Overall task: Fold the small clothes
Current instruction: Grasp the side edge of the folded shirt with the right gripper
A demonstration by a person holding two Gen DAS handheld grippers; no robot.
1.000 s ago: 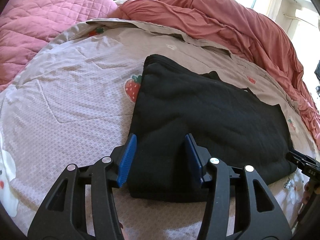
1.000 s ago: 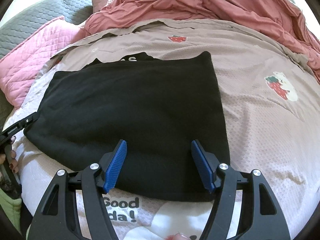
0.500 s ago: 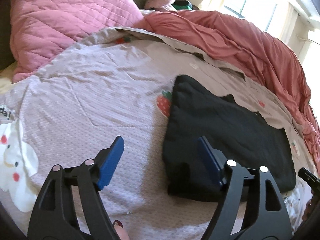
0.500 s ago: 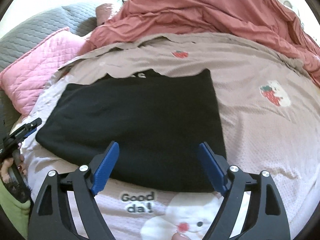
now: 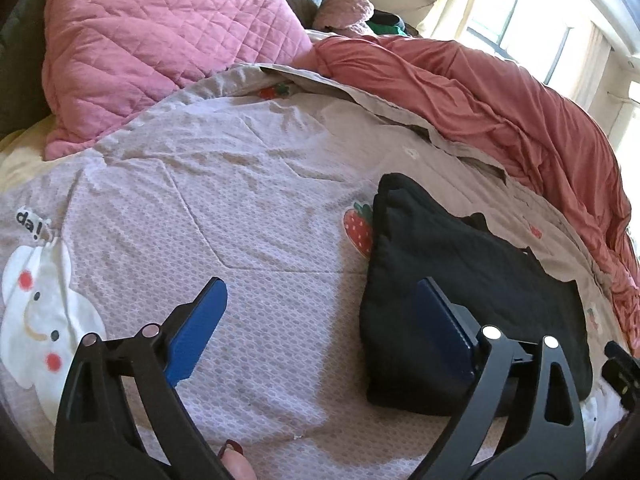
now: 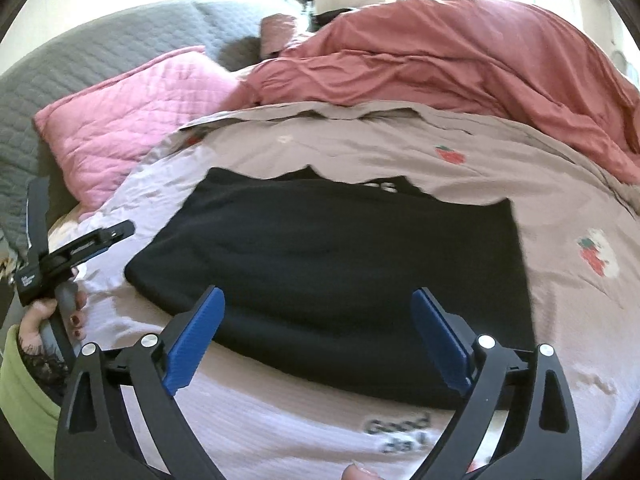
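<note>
Both tools have just been opening: the left tool (image 5: 320, 332) and right tool (image 6: 320, 340) now gape wide and empty, drawn back from the black garment (image 6: 340, 272). It lies folded on the bed (image 5: 240, 208), ahead of the right tool and right of the left; this fold looks finished.

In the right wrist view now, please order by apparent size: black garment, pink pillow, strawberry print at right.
1. Black garment
2. Pink pillow, farther away, so real size is unsure
3. Strawberry print
</note>
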